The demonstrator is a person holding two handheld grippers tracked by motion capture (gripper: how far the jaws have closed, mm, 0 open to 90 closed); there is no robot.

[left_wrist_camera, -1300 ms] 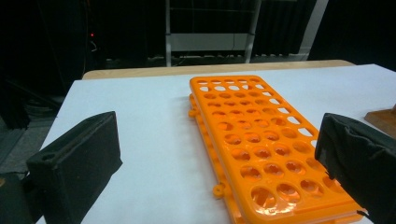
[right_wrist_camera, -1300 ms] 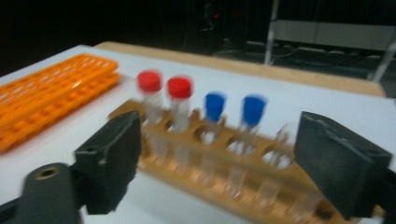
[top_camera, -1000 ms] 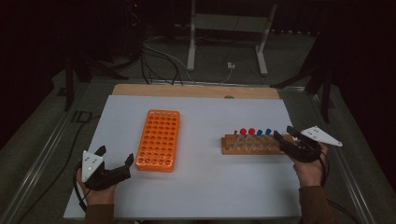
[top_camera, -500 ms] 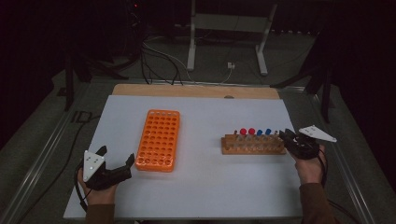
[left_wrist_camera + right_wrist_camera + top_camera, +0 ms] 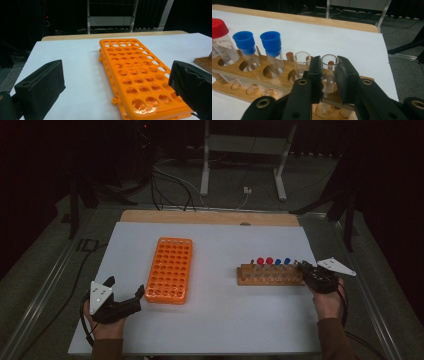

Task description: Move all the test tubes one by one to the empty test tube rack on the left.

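My right gripper (image 5: 329,75) clamps an uncapped glass tube (image 5: 329,71) standing in the end hole of the wooden rack (image 5: 270,276) near the bench's right edge | my left gripper (image 5: 117,87) gapes wide, holding nothing, at the orange tube rack's (image 5: 170,269) near end, by the front-left corner

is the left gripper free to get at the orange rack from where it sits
Probably yes. The left gripper rests open right at the near end of the orange rack, and only bare white table lies between them. The right gripper is away at the wooden stand, closed on a glass tube.
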